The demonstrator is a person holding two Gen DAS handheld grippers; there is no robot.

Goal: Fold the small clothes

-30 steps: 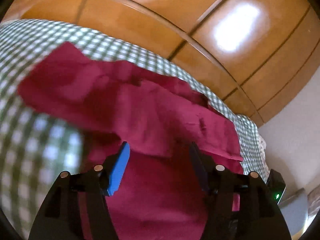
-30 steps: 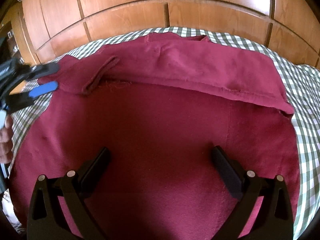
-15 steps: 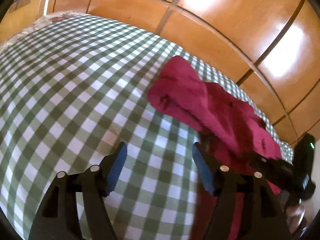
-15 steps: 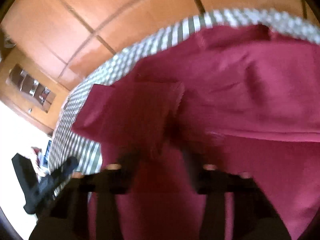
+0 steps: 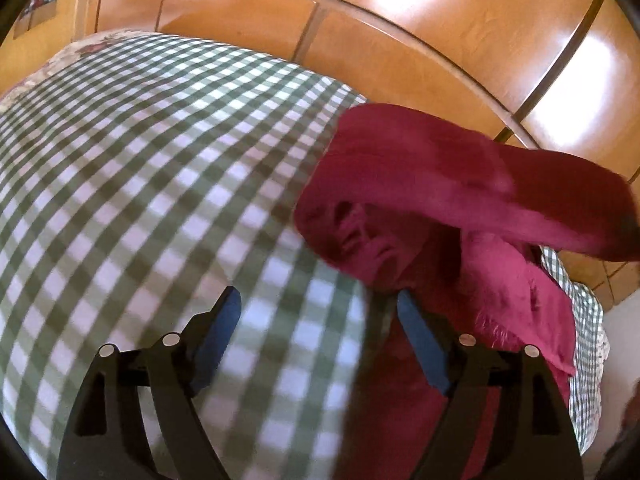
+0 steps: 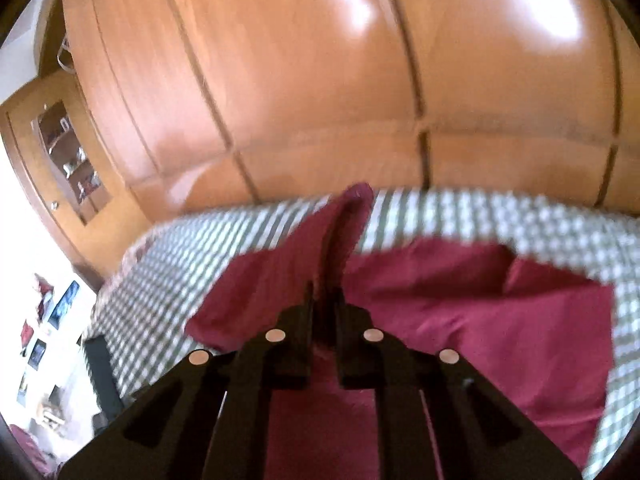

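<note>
A dark red garment point(image 6: 460, 308) lies on the green-and-white checked bed cover point(image 6: 520, 216). My right gripper point(image 6: 325, 300) is shut on a fold of it and holds that part lifted, so the cloth rises in a peak ahead of the fingers. In the left wrist view the same red garment point(image 5: 440, 184) hangs bunched and raised at the right, over the checked cover point(image 5: 140, 168). My left gripper point(image 5: 320, 308) hovers over bare cover with its jaws opening and nothing between the blue pads point(image 5: 420, 344); the right pad sits at the garment's edge.
Glossy wooden wardrobe panels point(image 6: 320, 80) stand right behind the bed. A wooden shelf unit point(image 6: 68, 160) and a white wall with pictures point(image 6: 48, 320) are at the left. A floral pillow point(image 5: 100, 46) lies at the far end of the bed.
My right gripper closed on the garment and lifted it well above the bed. My left gripper swung off the garment to over the bare checked cover and widened its jaws.
</note>
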